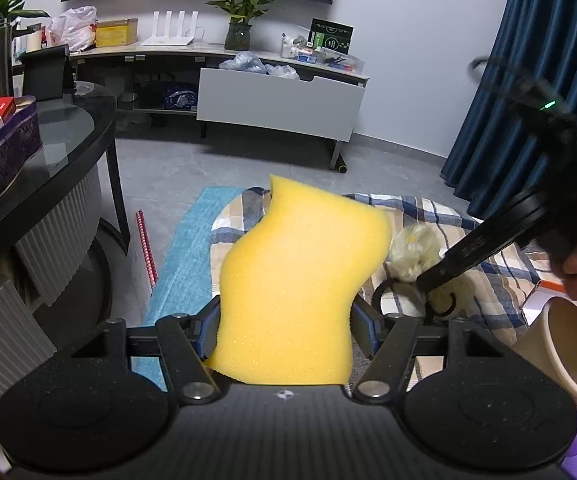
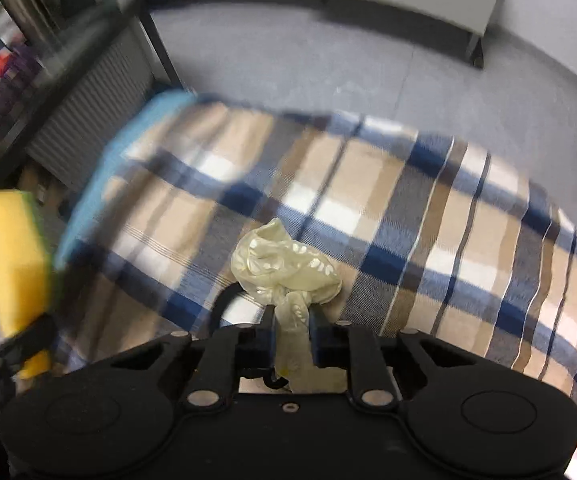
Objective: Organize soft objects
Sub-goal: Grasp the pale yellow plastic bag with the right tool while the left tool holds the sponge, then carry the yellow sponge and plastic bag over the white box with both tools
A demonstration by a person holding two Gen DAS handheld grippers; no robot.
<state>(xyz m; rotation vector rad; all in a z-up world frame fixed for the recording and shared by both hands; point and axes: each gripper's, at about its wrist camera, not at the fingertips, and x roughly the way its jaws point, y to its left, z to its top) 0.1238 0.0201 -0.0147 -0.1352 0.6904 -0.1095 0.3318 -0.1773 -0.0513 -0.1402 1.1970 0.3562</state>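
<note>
At frame centre, sponge (image 1: 288, 292) is held clamped in L gripper (image 1: 284, 320), clear of blanket (image 2: 368, 184); R gripper (image 2: 293, 334) is nearly closed, pinching glove (image 2: 284, 268), prob. for sorting.

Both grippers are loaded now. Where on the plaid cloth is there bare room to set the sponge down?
The plaid cloth lies bare beyond and right of the crumpled pale bag, out to its far edge at the grey floor. Its left part toward the blue towel also looks free. It is crowded near the bag, where the right gripper pinches it, and the left gripper holds the sponge.
</note>
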